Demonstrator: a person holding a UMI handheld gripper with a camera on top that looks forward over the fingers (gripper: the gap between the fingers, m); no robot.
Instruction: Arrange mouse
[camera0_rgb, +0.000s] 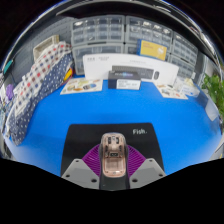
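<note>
A pale pink computer mouse sits between my gripper's two fingers, its nose pointing away from me. The purple pads press against both of its sides, so the gripper is shut on the mouse. The mouse is held over a black mouse mat with white lettering, which lies on the blue table just ahead of the fingers. The underside of the mouse is hidden, so I cannot tell whether it touches the mat.
Beyond the mat stand a white box and flat papers at the table's far side. More papers lie to the right, near a green plant. A patterned cloth lies at the left. Shelves with bins line the back wall.
</note>
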